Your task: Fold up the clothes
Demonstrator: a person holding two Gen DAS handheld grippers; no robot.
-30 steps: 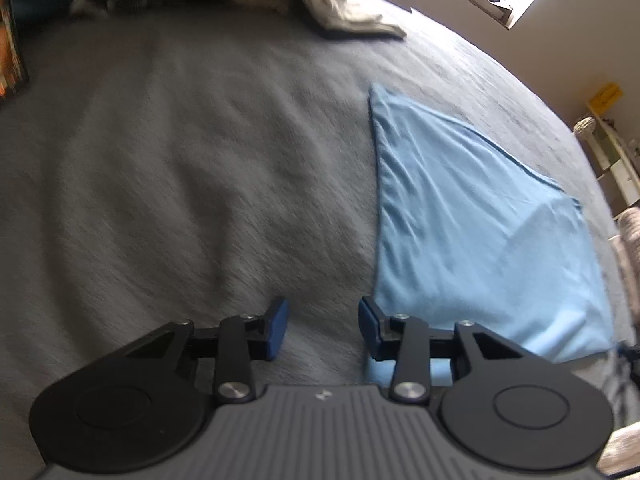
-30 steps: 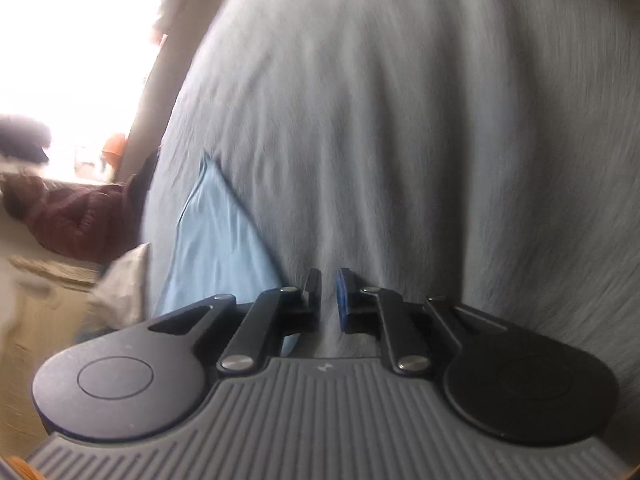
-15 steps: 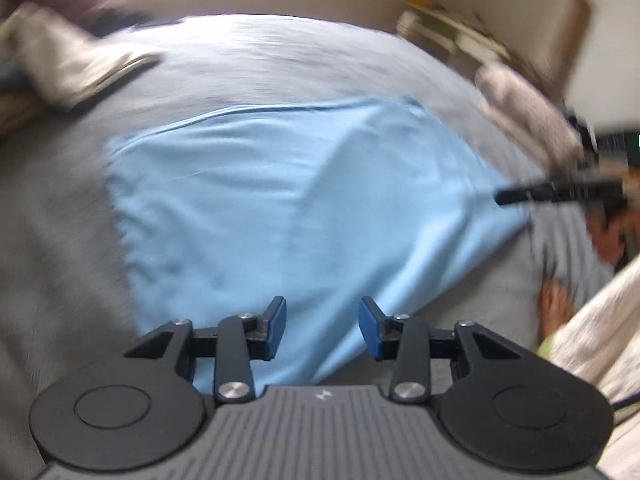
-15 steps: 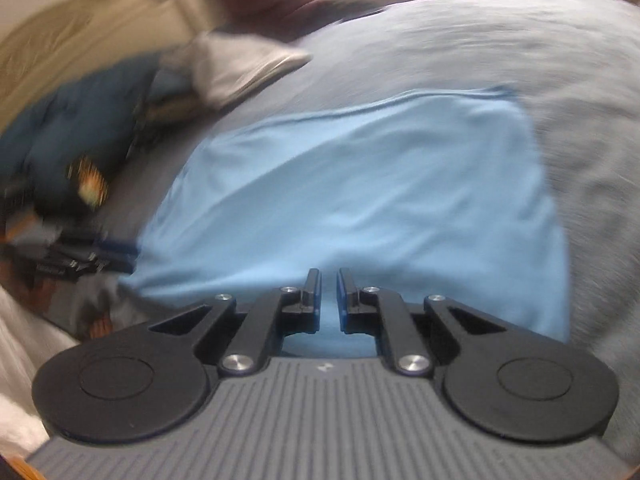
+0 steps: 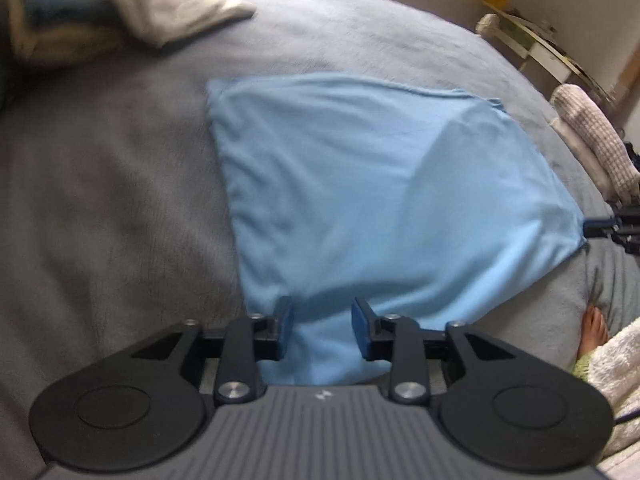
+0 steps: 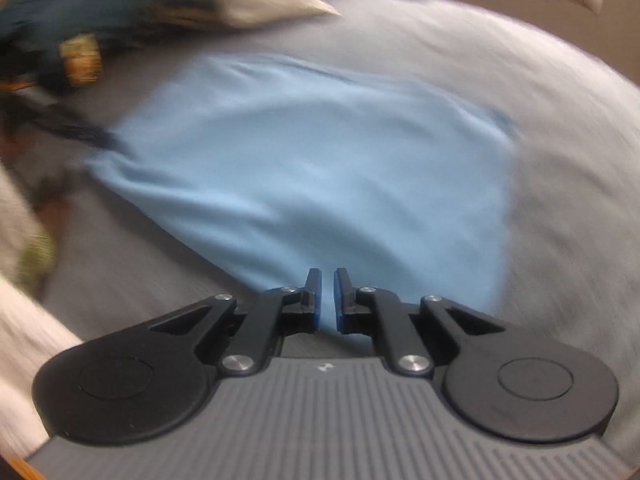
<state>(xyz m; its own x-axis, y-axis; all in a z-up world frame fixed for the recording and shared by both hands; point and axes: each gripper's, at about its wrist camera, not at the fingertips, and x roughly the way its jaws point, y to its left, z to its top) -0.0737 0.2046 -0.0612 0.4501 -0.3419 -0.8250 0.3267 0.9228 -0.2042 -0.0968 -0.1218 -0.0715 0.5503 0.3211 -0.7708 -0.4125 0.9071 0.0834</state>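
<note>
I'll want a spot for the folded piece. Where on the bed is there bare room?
The grey blanket is bare left of the light blue cloth, up to the clothes pile at the far edge. Past the cloth's far hem is also bare. The right edge is crowded with a checked bundle.

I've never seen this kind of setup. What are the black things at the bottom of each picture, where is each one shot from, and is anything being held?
Each picture comes from a camera on a hand-held two-finger gripper, looking forward along its fingers. A person carries one per hand; there is no robot. A light blue cloth lies spread on a grey blanket, with a pile of other clothes at the back. The left gripper is closing around a raised edge of the cloth. The right gripper is nearly shut on another corner.
</note>
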